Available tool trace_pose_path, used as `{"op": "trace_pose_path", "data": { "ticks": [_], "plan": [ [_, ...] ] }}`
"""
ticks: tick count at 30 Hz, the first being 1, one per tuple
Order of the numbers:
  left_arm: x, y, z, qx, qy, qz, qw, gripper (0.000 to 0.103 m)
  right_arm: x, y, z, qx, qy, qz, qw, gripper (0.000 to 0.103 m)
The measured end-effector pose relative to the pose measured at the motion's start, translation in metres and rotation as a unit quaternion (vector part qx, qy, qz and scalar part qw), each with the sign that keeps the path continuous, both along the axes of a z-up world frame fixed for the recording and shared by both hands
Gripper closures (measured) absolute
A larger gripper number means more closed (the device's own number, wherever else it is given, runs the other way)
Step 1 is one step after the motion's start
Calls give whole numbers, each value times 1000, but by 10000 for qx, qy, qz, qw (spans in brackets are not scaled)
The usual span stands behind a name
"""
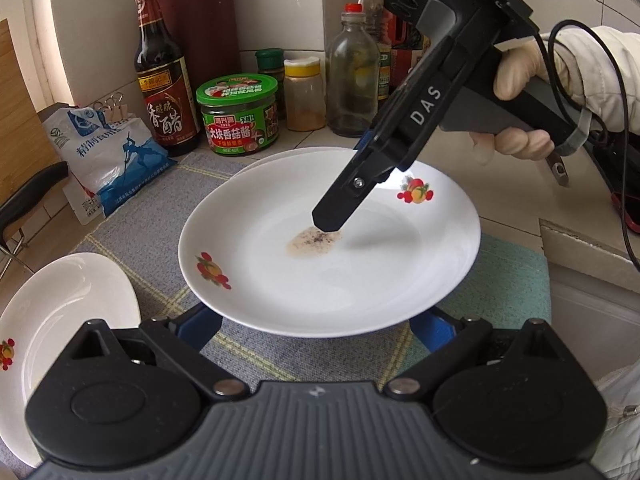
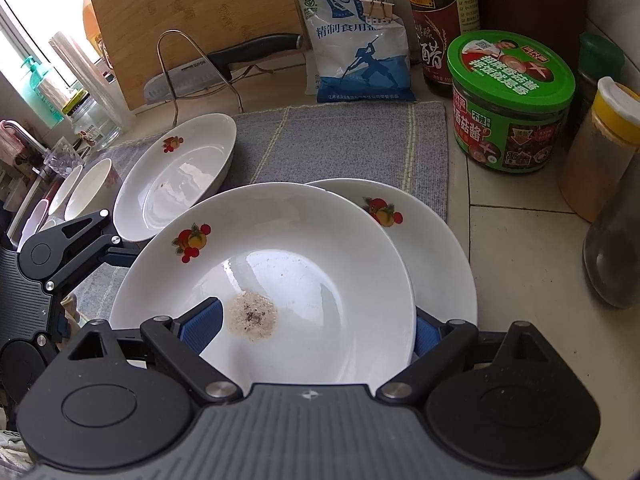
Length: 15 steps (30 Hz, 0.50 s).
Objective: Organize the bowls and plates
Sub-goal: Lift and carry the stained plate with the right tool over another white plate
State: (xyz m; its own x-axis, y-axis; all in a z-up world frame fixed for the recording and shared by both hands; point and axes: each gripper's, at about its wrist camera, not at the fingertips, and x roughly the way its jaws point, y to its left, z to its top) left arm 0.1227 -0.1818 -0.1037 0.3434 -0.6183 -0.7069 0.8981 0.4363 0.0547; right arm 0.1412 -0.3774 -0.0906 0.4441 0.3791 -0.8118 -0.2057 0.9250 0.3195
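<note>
A white plate (image 1: 320,264) (image 2: 304,240) with fruit prints and a brown stain in its middle sits tilted over a second, similar plate (image 2: 432,248) (image 1: 276,158). My right gripper (image 2: 316,326) is open and straddles its rim: one blue pad (image 2: 204,322) is inside the dish by the stain, the other outside the rim. My left gripper (image 1: 316,332) is spread open, with its fingertips hidden under the plate's near rim. A third white dish (image 2: 176,176) (image 1: 60,320) lies on the mat to the left, with two small bowls (image 2: 88,188) beyond it.
A grey mat (image 2: 340,140) covers the tiled counter. Behind it stand a green-lidded jar (image 2: 508,100), a vinegar bottle (image 1: 164,80), a spice jar (image 2: 600,144), a salt bag (image 2: 360,48), a knife on a wire rack (image 2: 224,64) and a wooden board (image 2: 192,12).
</note>
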Motion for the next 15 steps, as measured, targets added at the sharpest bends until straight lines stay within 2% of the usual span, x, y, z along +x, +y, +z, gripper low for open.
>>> {"op": "trace_pose_path", "data": {
  "ticks": [15],
  "plan": [
    [7, -7, -4, 76, -116, -44, 9999, 4, -15, -13, 1, -10, 25, -208, 9998, 6]
  ]
}}
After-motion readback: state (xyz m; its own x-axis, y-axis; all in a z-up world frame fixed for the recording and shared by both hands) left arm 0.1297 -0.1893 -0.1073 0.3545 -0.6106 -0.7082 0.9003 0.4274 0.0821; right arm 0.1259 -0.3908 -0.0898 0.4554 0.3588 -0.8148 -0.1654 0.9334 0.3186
